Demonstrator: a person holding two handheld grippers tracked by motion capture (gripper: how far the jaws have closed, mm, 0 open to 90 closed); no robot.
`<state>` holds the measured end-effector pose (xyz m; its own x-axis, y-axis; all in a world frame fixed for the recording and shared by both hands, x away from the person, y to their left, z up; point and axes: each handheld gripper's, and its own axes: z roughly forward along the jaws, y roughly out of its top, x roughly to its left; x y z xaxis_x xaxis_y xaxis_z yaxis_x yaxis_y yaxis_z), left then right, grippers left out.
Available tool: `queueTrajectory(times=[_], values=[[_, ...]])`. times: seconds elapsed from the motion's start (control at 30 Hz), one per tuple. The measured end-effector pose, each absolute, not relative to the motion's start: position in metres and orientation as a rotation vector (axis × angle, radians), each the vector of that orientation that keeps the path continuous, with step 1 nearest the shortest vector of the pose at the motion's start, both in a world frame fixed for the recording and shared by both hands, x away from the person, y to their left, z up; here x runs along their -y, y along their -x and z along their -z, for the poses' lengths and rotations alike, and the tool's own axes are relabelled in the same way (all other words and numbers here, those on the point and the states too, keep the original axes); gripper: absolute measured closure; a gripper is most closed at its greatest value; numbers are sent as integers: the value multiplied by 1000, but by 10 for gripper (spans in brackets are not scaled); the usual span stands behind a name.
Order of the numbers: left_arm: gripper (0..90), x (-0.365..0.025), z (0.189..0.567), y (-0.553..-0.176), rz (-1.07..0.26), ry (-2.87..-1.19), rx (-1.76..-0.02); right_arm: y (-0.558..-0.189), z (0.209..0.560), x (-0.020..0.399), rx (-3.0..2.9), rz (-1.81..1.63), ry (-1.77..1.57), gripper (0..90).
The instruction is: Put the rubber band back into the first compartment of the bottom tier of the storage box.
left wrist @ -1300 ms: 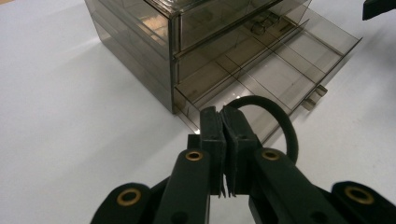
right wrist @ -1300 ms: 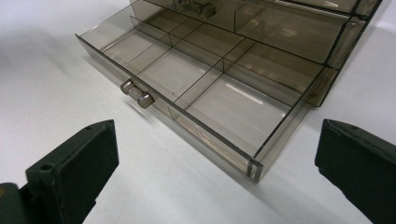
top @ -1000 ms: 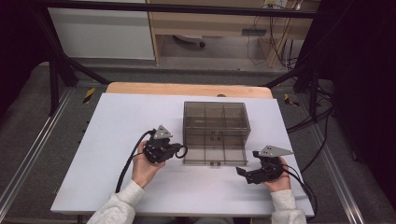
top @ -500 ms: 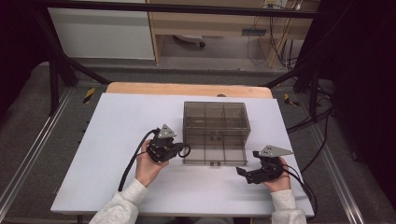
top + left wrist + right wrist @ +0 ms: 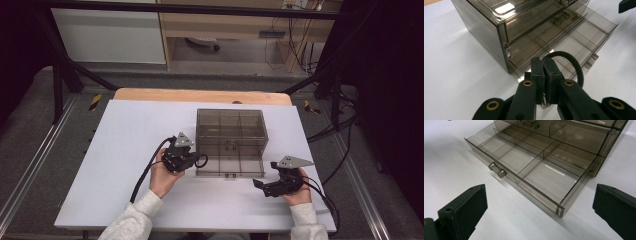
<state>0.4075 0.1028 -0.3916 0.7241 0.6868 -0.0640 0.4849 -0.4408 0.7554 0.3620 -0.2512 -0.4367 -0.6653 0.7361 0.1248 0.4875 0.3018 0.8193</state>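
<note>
A smoky clear drawer cabinet stands mid-table with its bottom drawer pulled out toward me. My left gripper is at the drawer's left front corner, shut on a black rubber ring. In the left gripper view the pads pinch the ring, which loops out over the open drawer beside the cabinet. My right gripper rests on the table at the drawer's right front corner, open and holding nothing. In the right gripper view its jaws stand wide before the divided, empty drawer and its handle.
The white tabletop spreads left of the cabinet and in front of the drawer. Each gripper trails a black cable toward the near edge. A wooden strip runs along the far edge, with a dark frame and shelving beyond.
My left gripper has edged slightly right, closer to the cabinet's drawer, still holding the ring. The right gripper has stayed in place.
</note>
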Motion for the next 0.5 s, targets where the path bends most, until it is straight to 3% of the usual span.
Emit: queueTrajectory(times=[0.5], values=[[866, -97, 401, -414, -329, -2148, -901, -362, 437, 251, -2298, -1295, -1113, 3]])
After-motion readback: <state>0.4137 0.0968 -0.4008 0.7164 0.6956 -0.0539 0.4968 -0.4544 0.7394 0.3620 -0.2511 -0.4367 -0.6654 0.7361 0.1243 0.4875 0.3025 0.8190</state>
